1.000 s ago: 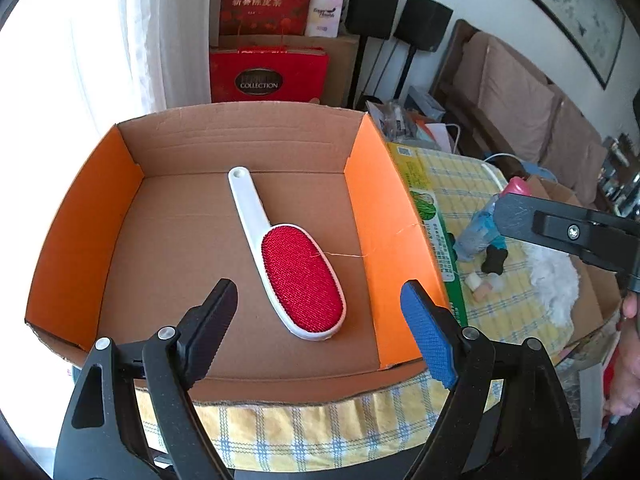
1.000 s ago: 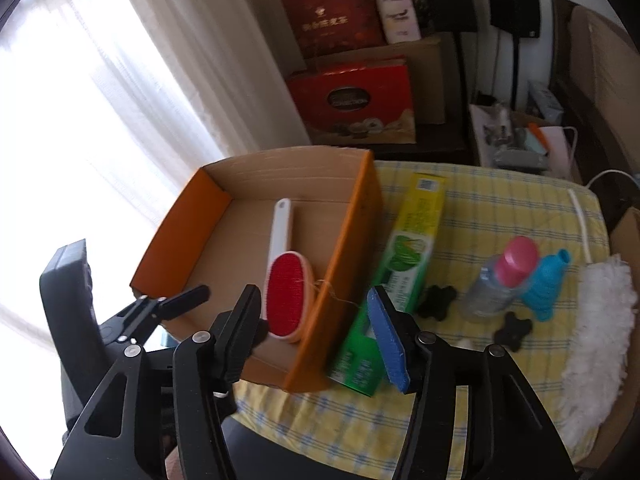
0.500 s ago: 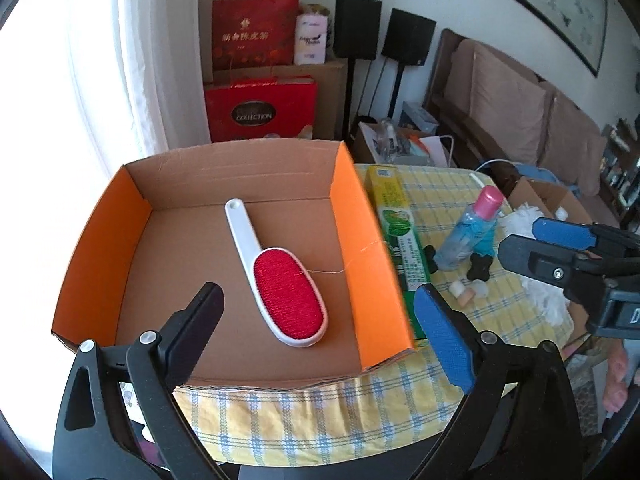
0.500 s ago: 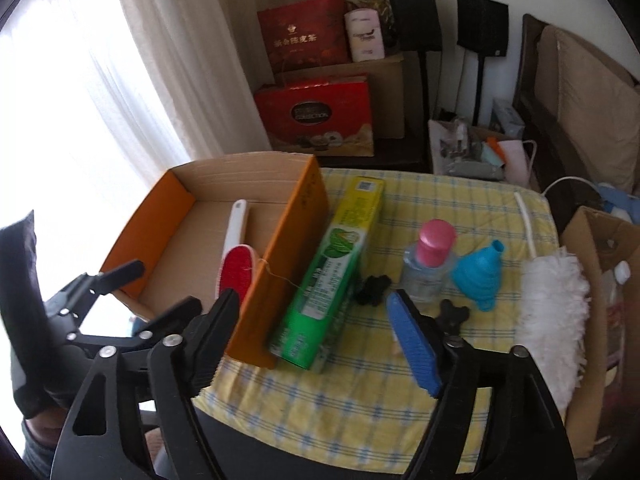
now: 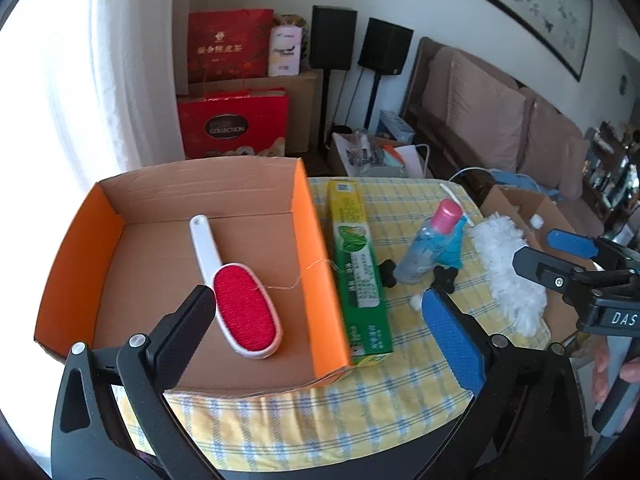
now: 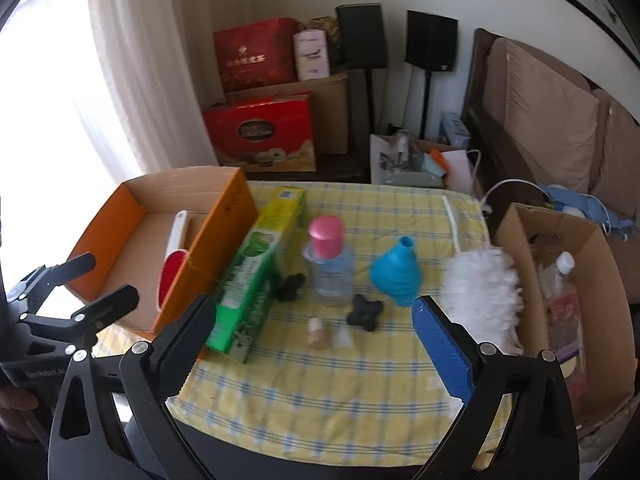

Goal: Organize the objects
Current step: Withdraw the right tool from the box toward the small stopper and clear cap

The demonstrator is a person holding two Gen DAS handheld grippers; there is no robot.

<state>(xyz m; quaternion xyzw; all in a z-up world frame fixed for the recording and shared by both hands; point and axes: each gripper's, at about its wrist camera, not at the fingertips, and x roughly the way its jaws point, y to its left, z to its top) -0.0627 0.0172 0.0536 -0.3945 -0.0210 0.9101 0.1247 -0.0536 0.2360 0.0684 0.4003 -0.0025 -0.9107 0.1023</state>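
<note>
A red lint brush [image 5: 236,284] with a white handle lies in the orange cardboard box [image 5: 316,256] at the table's left. A long green box [image 5: 358,264] lies against its right wall. A pink-capped bottle [image 6: 328,268], blue funnel [image 6: 398,276], two black knobs [image 6: 364,314], small caps [image 6: 320,332] and a white duster [image 6: 480,288] sit on the yellow checked cloth [image 6: 320,392]. My left gripper [image 5: 316,328] is open and empty above the box's front corner. My right gripper [image 6: 312,344] is open and empty above the table's front.
An open brown carton [image 6: 592,280] with bottles stands at the table's right. Red gift boxes [image 6: 260,136], speakers [image 6: 430,46] and a sofa [image 6: 560,128] stand behind the table. A curtained window is at the left.
Both grippers have pulled back and up from the orange box. The right wrist view has swung right, so the bottle, funnel and duster are now central.
</note>
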